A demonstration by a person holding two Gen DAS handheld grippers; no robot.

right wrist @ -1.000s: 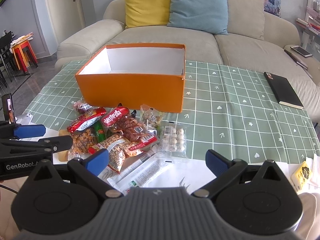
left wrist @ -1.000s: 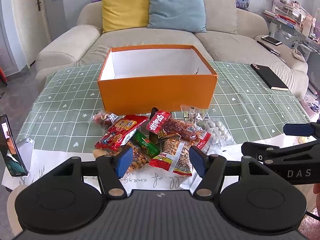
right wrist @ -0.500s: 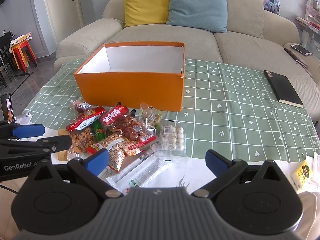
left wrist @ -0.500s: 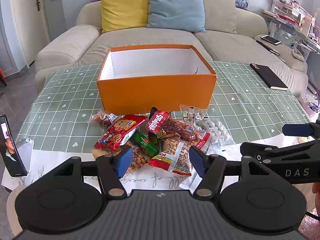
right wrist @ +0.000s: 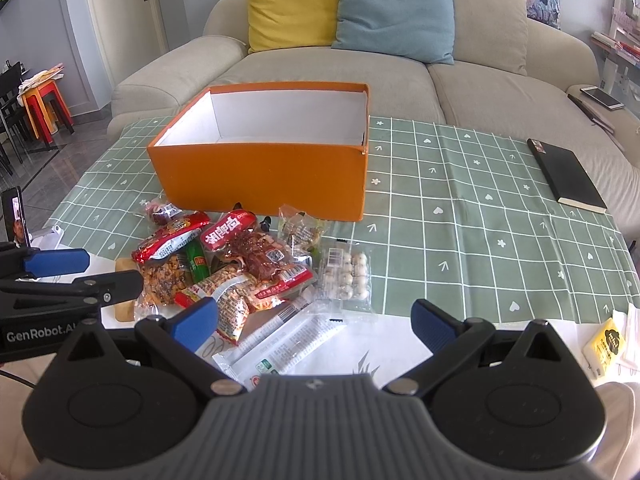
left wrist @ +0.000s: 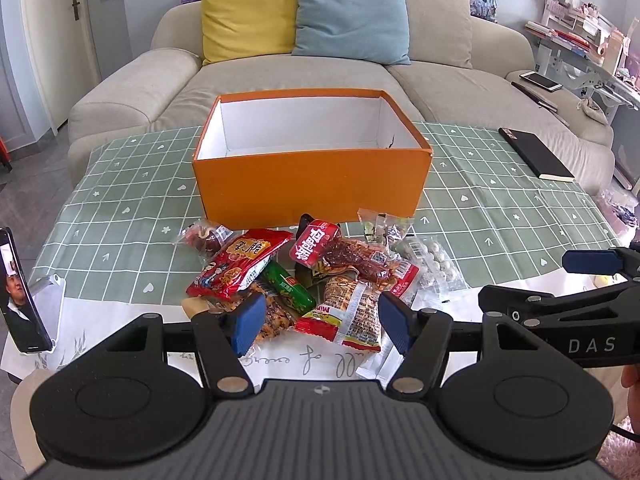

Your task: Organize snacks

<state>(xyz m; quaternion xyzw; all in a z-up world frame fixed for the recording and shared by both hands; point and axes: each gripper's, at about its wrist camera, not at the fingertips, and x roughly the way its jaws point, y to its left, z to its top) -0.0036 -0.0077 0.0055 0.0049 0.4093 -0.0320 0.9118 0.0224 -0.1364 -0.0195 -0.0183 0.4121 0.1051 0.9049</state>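
A beige sofa (left wrist: 320, 80) w/ yellow, blue & beige cushions is sitting behind the far edge of the tabletop. A green grid cloth (right wrist: 480, 216) is covering most of the tabletop (left wrist: 120, 320), leaving a white strip along the near edge. An orange box (left wrist: 312, 184) is standing open & upright on the cloth, centre-left toward the far edge, white inside, nothing showing in it. A black notebook (right wrist: 568, 176) is lying flat near the right edge, well apart from the box.

The snack pile (left wrist: 312, 280) is lying just in front of the box's near wall, spilling off the cloth onto the white strip: red packets, a green one, a clear bag of pale balls (right wrist: 348, 272) on the right side, a long white-and-clear wrapper (right wrist: 288, 340) nearest the near edge. A phone (left wrist: 20, 300) is propped upright at the near-left corner.

Left gripper (left wrist: 320, 320) is hanging over the near edge above the pile, jaws apart, nothing between them. Right gripper (right wrist: 316, 320) is hanging beside it, jaws spread wider, also gripping nothing.
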